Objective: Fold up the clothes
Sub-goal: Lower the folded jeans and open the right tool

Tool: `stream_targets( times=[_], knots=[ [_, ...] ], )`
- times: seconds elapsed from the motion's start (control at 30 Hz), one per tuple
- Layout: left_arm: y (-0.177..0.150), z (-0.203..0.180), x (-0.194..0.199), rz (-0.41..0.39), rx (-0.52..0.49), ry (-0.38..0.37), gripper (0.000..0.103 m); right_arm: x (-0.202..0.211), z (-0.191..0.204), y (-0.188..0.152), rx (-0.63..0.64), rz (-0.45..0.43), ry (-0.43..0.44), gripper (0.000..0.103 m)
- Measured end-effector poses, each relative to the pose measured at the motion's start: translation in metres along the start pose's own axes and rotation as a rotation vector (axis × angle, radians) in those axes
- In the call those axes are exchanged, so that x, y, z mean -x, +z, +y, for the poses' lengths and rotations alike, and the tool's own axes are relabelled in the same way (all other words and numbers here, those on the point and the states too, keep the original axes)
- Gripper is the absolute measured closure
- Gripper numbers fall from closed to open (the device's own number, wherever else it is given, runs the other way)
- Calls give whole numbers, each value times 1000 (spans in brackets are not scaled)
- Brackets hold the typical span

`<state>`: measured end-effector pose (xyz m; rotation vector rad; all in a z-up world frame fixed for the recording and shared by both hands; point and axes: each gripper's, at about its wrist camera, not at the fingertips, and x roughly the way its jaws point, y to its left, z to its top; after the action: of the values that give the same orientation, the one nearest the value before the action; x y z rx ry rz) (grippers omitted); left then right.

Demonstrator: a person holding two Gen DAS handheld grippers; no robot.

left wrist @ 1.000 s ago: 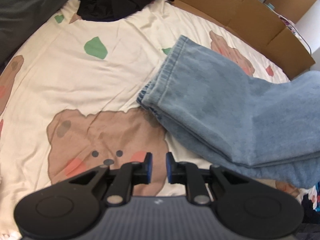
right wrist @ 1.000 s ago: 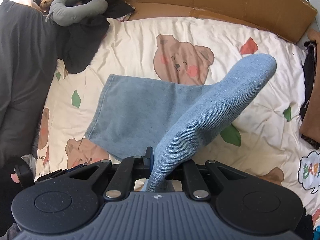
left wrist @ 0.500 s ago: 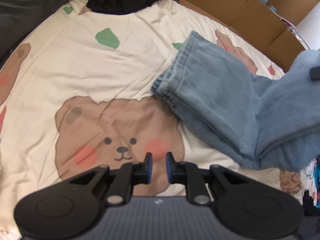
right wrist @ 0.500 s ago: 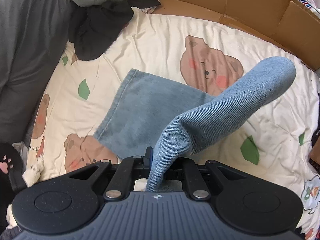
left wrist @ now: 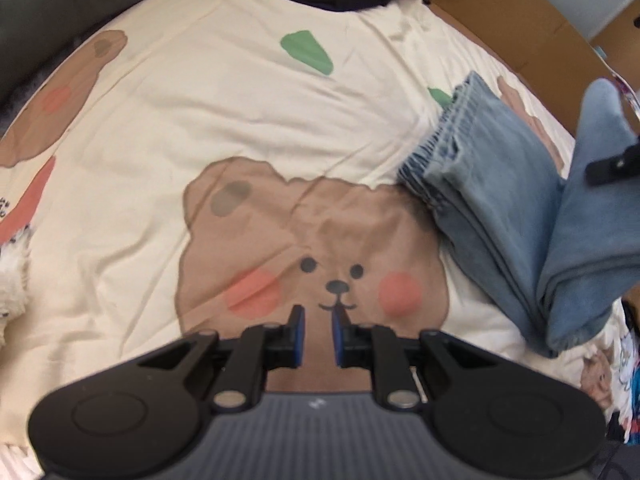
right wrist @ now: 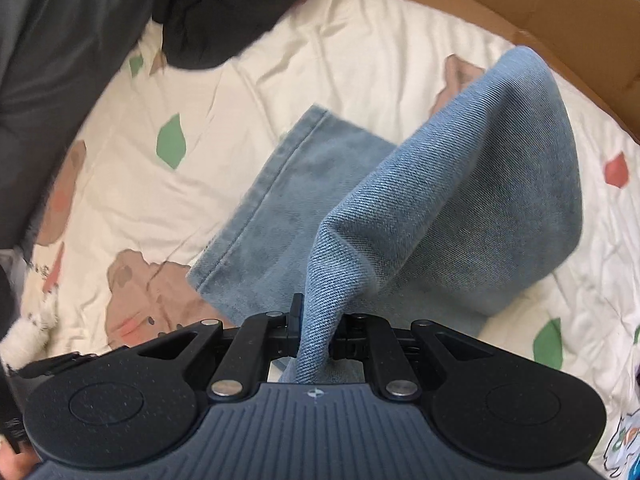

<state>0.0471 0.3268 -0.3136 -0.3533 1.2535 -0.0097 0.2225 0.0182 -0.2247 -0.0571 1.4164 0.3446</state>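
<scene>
Our right tool (right wrist: 316, 320) is clamped on the jeans (right wrist: 460, 200), one end lifted over the hem half lying flat on the bed (right wrist: 340, 60). Our left tool (left wrist: 318, 330) hangs narrowly open and empty beside the jeans. Fold is partway; lifted end not laid down.

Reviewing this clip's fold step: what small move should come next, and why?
Probably carry the right gripper on toward the hem and lower it: it is shut on the jeans, whose lifted end arches over the flat part, while the left gripper holds nothing.
</scene>
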Motion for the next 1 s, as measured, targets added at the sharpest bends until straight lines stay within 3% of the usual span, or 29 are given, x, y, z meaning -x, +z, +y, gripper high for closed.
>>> stream_targets(
  times=[0.27,0.33,0.43,0.57,0.67,1.0],
  knots=[
    [17,-6,1,-38,8,-26,89,-7,-2,7,-54,-36,104,92],
    [20,-10,0,-47,3,-30,89,-9,-3,9,-68,-45,130,81],
    [25,-16,2,-59,-11,-26,89,-12,-3,12,-88,-58,169,52],
    [32,-26,5,-77,-31,-19,88,-12,-6,15,-118,-80,220,42],
    [37,-34,11,-99,-44,-17,88,5,-22,17,-141,-115,230,41],
    [70,-78,24,-174,-132,-43,75,58,-100,-2,-79,-105,101,40]
  ],
)
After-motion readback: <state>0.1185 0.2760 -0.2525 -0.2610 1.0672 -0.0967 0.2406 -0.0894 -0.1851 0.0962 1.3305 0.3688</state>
